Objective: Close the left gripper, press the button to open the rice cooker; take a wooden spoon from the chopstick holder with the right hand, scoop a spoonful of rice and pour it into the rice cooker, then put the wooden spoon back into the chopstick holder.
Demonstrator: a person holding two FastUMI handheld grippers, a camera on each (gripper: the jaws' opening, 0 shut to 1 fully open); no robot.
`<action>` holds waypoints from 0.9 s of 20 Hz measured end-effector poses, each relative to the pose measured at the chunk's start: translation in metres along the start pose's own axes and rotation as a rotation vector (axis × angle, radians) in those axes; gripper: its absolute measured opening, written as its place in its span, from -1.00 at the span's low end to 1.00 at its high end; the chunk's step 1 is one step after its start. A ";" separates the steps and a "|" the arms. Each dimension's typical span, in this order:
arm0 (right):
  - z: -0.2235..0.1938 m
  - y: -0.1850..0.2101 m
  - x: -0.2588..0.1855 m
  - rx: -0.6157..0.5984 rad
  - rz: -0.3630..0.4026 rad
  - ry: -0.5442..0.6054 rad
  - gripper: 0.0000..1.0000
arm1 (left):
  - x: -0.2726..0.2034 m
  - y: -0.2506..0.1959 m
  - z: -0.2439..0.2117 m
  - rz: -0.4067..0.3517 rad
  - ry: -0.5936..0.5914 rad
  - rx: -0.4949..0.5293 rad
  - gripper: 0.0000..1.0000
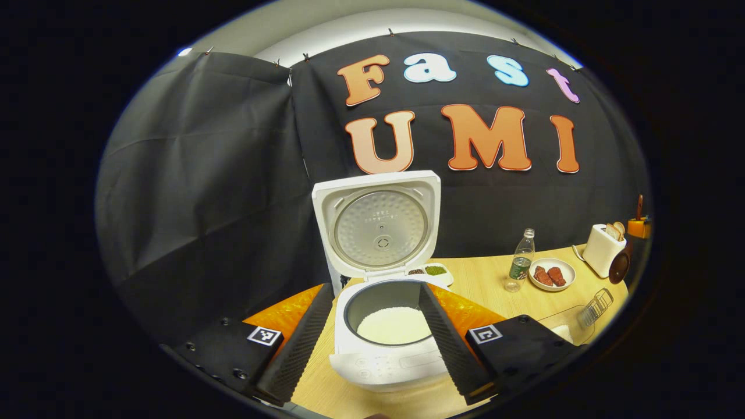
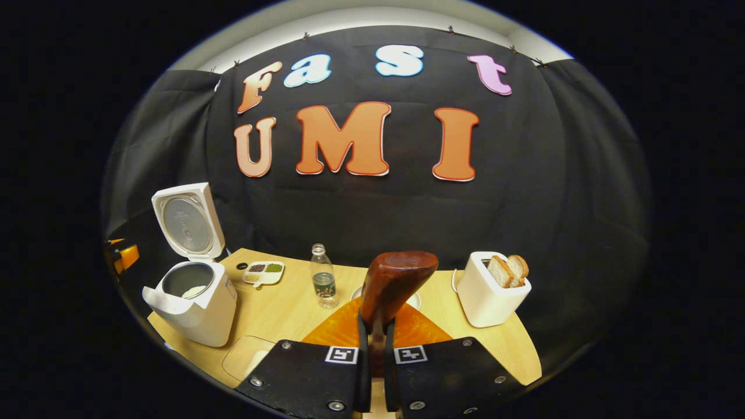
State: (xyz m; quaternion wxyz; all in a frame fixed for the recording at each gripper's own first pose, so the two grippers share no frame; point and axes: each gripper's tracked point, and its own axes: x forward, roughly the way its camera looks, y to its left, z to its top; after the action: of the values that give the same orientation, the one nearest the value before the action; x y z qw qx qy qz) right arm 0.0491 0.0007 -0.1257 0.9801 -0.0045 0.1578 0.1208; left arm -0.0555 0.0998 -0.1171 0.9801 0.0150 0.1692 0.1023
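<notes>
Left tool (image 1: pixel 372 326): fingers spread wide, holding nothing, the rice cooker (image 1: pixel 387 340) between and just ahead of them. Cooker white, lid (image 1: pixel 377 224) upright, dark pot part-filled with white rice (image 1: pixel 394 325).

Right tool (image 2: pixel 372 349): fingers clamped on wooden spoon (image 2: pixel 394 282), its dark reddish bowl raised ahead.

On the surface (image 2: pixel 279 314) beyond the right tool, left to right: rice cooker, divided dish (image 2: pixel 264 272), bottle (image 2: pixel 323 283), toaster (image 2: pixel 488 289) with bread.
</notes>
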 end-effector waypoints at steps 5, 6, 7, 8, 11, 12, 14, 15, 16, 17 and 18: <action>-0.047 -0.035 0.007 0.044 -0.038 0.058 -0.83 | -0.010 0.001 0.015 0.055 -0.028 0.008 1.00; -0.053 -0.038 0.009 0.059 -0.038 0.060 -0.84 | -0.013 0.004 0.017 0.073 -0.032 0.007 1.00; -0.060 -0.042 0.015 0.073 -0.037 0.073 -0.83 | -0.016 0.008 0.019 0.089 -0.036 0.007 1.00; -0.070 -0.045 0.018 0.089 -0.034 0.086 -0.83 | -0.020 0.011 0.022 0.108 -0.044 0.012 1.00; -0.089 -0.052 0.030 0.118 -0.033 0.108 -0.82 | -0.023 0.031 0.044 0.168 -0.084 0.035 1.00; -0.096 -0.054 0.032 0.126 -0.035 0.120 -0.81 | -0.022 0.036 0.056 0.180 -0.104 0.035 1.00; -0.116 -0.052 0.037 0.167 -0.023 0.176 -0.75 | -0.019 0.044 0.082 0.177 -0.150 0.010 0.96; -0.126 -0.050 0.039 0.195 -0.016 0.202 -0.73 | -0.011 0.047 0.096 0.170 -0.164 -0.005 0.96; -0.132 -0.049 0.040 0.219 -0.015 0.215 -0.70 | -0.006 0.053 0.107 0.172 -0.179 -0.017 0.96; -0.136 -0.050 0.043 0.234 -0.021 0.221 -0.69 | 0.001 0.056 0.122 0.171 -0.194 -0.026 0.96; -0.140 -0.051 0.042 0.245 -0.027 0.230 -0.67 | 0.006 0.056 0.135 0.163 -0.210 -0.029 0.96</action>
State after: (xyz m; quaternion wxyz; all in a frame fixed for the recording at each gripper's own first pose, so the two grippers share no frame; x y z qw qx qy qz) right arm 0.0562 -0.0453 -0.2732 0.9502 0.0994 0.2826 0.0862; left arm -0.0155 0.1566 0.0116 0.9810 0.0252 0.0625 0.1818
